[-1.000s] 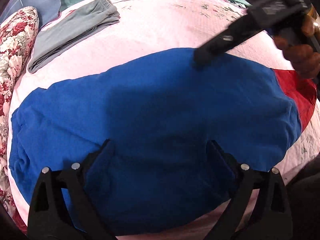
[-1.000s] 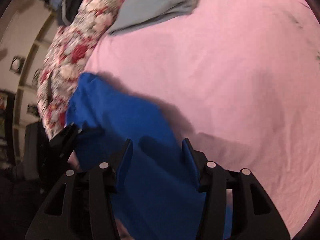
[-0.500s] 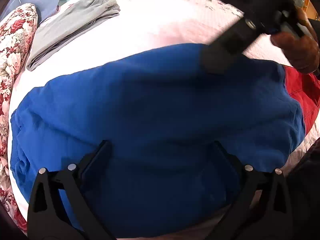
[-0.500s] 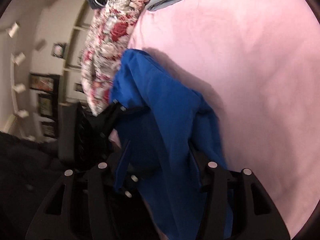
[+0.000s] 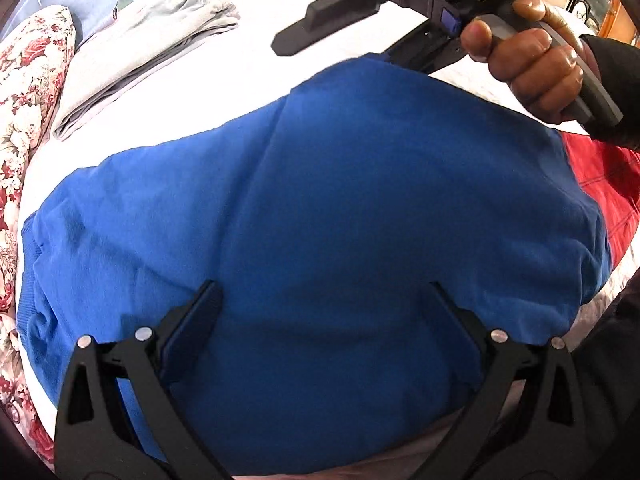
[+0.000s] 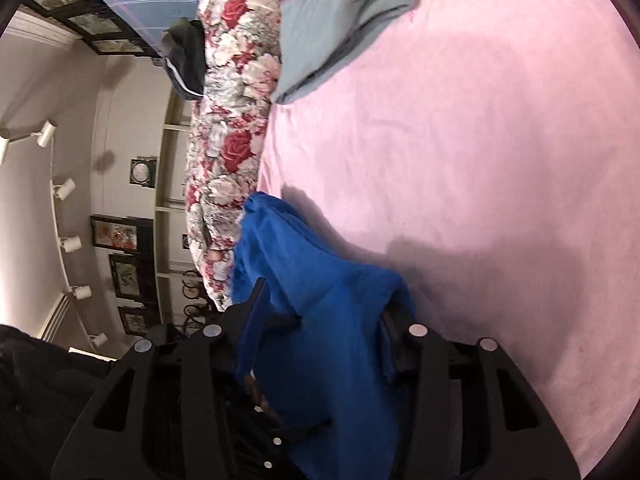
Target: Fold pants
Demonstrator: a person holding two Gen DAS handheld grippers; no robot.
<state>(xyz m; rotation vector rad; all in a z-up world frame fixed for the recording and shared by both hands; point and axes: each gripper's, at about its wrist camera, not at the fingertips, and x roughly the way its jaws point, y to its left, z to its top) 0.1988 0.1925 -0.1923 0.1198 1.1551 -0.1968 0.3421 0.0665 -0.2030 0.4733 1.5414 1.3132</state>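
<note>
1. The right claw [image 6: 320,312] is closing, about half open, with a raised edge of the blue pants [image 6: 320,300] bunched between its two fingers; whether the pads already press the cloth cannot be told.
2. The left claw [image 5: 324,300] points steeply down with its fingers spread wide, the blue pants [image 5: 340,208] filling the gap beneath them; nothing is pinched.
3. From the left wrist view, the right claw [image 5: 332,28] sits beyond the far edge of the pants, gripped by a hand [image 5: 532,64].
4. The pants lie spread across the pink bed sheet [image 6: 480,160].
5. Past the left claw, to its far left, lie folded grey pants [image 5: 140,64].
6. A floral pillow [image 5: 28,92] borders the bed's left side.
7. Red fabric [image 5: 608,184] shows at the pants' right end.
</note>
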